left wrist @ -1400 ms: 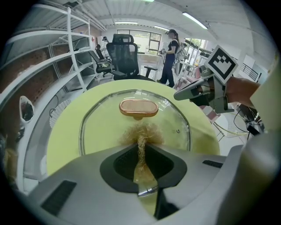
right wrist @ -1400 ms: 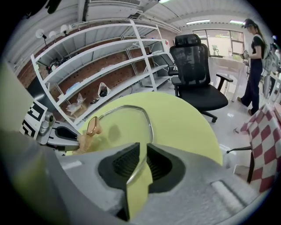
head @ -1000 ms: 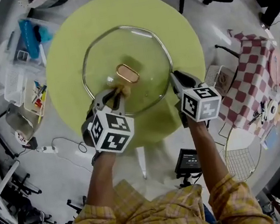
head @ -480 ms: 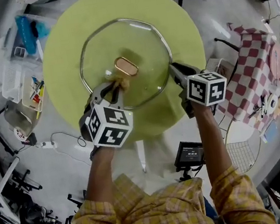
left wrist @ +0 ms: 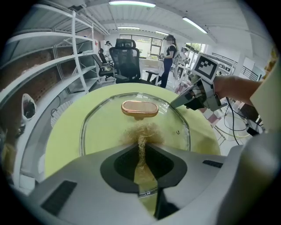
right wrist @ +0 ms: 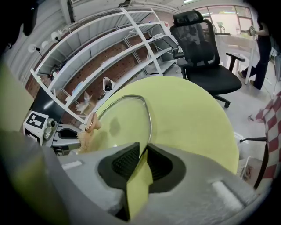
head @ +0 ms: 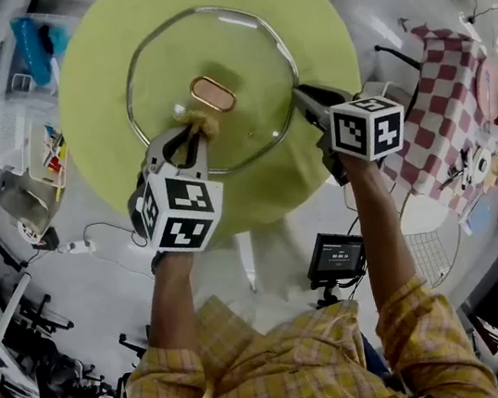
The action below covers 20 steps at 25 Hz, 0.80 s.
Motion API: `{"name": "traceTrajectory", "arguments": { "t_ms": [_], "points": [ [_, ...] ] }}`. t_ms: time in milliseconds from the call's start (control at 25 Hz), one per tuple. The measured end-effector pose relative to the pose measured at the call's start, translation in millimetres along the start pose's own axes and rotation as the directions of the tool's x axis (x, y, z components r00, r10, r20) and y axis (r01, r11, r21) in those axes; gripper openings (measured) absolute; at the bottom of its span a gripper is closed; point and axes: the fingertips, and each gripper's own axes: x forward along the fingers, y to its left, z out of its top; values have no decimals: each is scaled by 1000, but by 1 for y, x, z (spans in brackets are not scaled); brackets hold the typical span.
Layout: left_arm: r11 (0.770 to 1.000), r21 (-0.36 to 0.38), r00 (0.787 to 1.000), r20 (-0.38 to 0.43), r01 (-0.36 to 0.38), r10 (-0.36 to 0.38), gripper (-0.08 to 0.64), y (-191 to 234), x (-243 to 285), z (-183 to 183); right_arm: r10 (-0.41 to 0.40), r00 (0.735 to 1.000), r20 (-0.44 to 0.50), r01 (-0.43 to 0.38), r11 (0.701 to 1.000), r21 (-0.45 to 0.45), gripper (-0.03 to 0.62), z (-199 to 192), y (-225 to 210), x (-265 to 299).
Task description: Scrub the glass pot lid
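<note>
Glass pot lid (head: pixel 240 54) on round green table (head: pixel 95 115), upper centre of head view | left gripper (head: pixel 190 135) jaws clamped on tan scrubber (head: pixel 196 119), pressed on glass just below lid handle (head: pixel 213 94) | right gripper (head: pixel 301 98) jaws pinched on lid's right rim

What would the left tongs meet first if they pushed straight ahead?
Probably the copper-coloured knob, just beyond the scrubber that the left tongs grip, though depth is uncertain.

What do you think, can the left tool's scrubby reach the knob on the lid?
Probably yes. The left tool holds the scrubber on the glass lid beside the knob, bare glass between them. The right tool grips the rim, out of the way.
</note>
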Motion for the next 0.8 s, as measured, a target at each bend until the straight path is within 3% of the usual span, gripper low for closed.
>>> {"name": "traceTrajectory", "arguments": {
  "t_ms": [320,800],
  "points": [
    [999,-51,1000,-3,14,-14,43,3,-4,-12,-77,997,-6,75,992,-100,51,-3,-2,-2],
    [999,-50,1000,-12,-20,20,44,26,-13,-27,-71,997,-24,68,991,-115,51,-3,1,-1]
  ]
}}
